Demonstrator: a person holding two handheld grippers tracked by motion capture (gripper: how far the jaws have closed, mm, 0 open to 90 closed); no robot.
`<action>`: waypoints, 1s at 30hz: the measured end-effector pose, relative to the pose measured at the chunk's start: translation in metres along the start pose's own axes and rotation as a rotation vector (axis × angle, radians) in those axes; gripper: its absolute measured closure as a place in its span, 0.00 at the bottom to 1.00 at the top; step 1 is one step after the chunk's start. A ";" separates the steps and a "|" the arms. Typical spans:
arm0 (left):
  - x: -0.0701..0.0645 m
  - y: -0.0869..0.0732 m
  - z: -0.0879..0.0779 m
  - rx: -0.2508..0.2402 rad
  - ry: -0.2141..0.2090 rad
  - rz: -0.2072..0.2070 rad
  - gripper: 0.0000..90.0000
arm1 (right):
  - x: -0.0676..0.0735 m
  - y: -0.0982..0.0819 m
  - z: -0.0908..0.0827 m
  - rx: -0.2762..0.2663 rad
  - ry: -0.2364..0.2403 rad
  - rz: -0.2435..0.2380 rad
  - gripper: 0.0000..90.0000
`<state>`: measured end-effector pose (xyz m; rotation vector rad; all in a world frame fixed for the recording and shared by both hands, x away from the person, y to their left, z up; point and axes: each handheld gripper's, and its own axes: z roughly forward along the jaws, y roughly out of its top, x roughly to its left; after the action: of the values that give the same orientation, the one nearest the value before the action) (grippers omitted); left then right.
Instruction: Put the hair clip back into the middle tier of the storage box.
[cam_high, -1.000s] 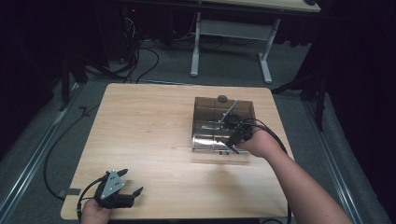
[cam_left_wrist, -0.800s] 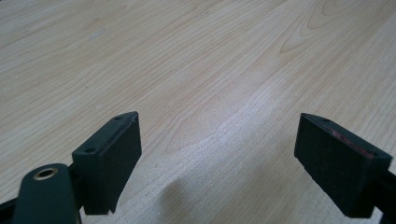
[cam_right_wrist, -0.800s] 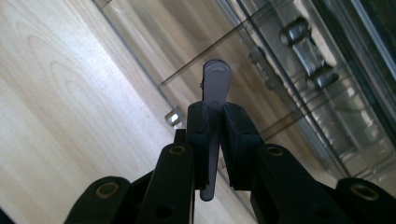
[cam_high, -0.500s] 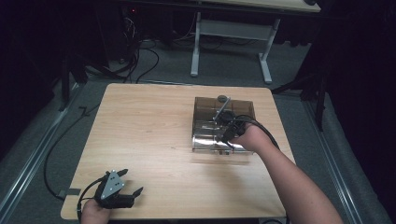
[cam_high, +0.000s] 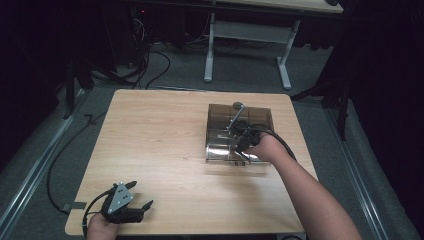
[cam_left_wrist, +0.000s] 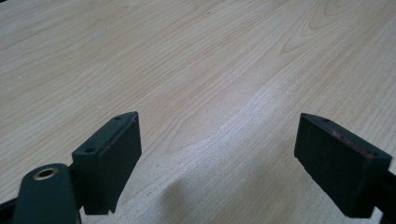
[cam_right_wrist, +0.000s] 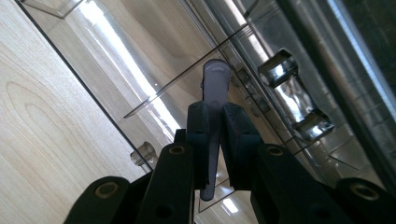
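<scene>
From above, the right gripper (cam_high: 243, 141) reaches into a clear plastic box (cam_high: 215, 116) on the wooden table (cam_high: 160, 135); dark floor and cables surround it. The left gripper (cam_left_wrist: 219, 154) hovers with jaws wide over bare wood. The right gripper view shows its jaws clamped on a slim grey handle (cam_right_wrist: 214, 88), which could slip if twisted.

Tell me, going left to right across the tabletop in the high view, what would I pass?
Left claw at the near left corner → bare wooden table → clear plastic box → right claw reaching into the box.
</scene>
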<state>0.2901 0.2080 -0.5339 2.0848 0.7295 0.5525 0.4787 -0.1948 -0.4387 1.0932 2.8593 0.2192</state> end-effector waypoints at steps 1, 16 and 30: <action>0.000 0.000 0.000 0.000 0.000 0.000 0.17 | 0.000 0.000 0.000 0.000 0.000 0.000 0.91; 0.000 0.000 0.000 0.000 0.001 0.000 0.17 | -0.002 -0.002 0.015 0.020 0.008 0.009 0.87; 0.000 0.000 0.000 0.003 0.006 0.000 0.17 | 0.004 -0.006 -0.008 -0.045 0.007 0.036 0.80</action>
<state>0.2903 0.2077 -0.5341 2.0870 0.7338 0.5585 0.4705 -0.1972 -0.4318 1.1387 2.8282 0.2890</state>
